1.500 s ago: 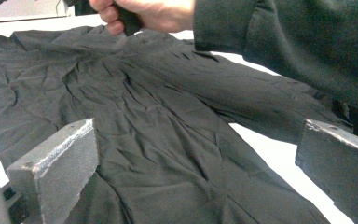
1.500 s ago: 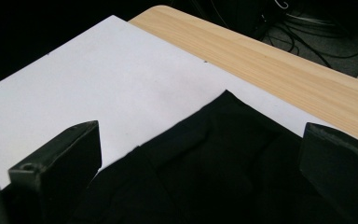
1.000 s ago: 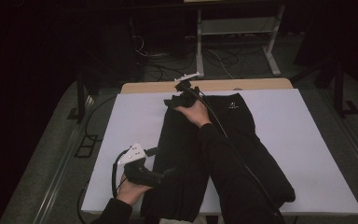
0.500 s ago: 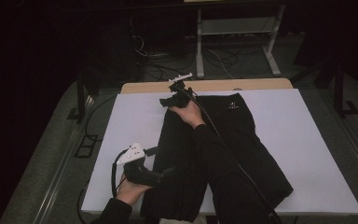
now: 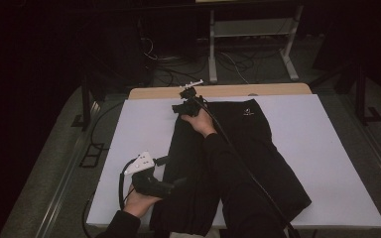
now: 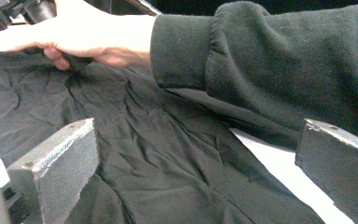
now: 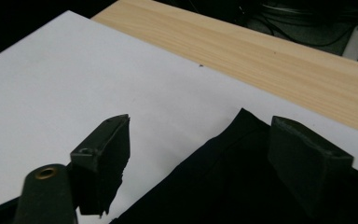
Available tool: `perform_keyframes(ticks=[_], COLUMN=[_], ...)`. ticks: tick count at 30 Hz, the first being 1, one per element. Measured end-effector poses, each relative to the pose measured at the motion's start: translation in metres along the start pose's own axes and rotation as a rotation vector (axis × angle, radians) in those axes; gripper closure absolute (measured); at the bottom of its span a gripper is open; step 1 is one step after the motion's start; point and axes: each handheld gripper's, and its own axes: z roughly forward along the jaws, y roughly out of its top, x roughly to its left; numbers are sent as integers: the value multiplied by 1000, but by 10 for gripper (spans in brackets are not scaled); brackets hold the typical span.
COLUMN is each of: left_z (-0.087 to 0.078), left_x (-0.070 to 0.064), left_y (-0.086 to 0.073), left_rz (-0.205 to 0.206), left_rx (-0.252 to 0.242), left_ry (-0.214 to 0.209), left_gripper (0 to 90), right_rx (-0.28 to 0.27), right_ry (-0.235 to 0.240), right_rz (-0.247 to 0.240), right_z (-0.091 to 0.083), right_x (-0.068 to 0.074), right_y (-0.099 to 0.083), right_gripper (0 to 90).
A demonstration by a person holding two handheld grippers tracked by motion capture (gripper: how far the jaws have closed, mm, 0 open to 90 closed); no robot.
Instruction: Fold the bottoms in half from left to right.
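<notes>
Garment, black (image 5: 258, 148): one item, laid lengthwise on the white sheet (image 5: 337, 148) that covers my table, with a small pale logo (image 5: 247, 112) near its far end. The near end reaches the table's front edge. The left half looks folded over toward the middle, and the cloth is creased where my left claw's camera looks across it (image 6: 168, 158).

Left claw (image 5: 181, 182): held in my left hand (image 5: 138, 202) at the near left, beside the garment's left edge, low over the sheet. Jaws spread wide, one on each side of the wrinkled cloth, pinching nothing.

Right claw (image 5: 178, 109): held in my right hand (image 5: 201, 121) at the garment's far left corner, my black sleeve (image 5: 228, 168) lying along the cloth. Jaws spread apart; the corner of the black cloth (image 7: 223, 177) lies between and below them, and I cannot tell whether either jaw touches it.

Table edge, pale wood (image 7: 270, 56): bare strip beyond the white sheet at the far side.

Cable (image 5: 238, 158): trails from the right claw back along my sleeve.

Floor beyond table: cables and a white metal frame (image 5: 250, 34), dimly lit.
</notes>
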Motion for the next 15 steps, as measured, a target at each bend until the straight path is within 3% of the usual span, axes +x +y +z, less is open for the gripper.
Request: perform_keyframes(ticks=[8, 15], left_z=[1, 0], left_x=[0, 1], left_y=[0, 0], left_rz=[-1, -8], left_rx=[-1, -3], left_ry=[-1, -3], left_gripper=[0, 0], right_rx=[33, 52], right_ry=[-7, -31], right_rz=[7, -20], right_z=[8, 12], right_x=[-2, -1], right_y=[-7, -10], right_gripper=[328, 437])
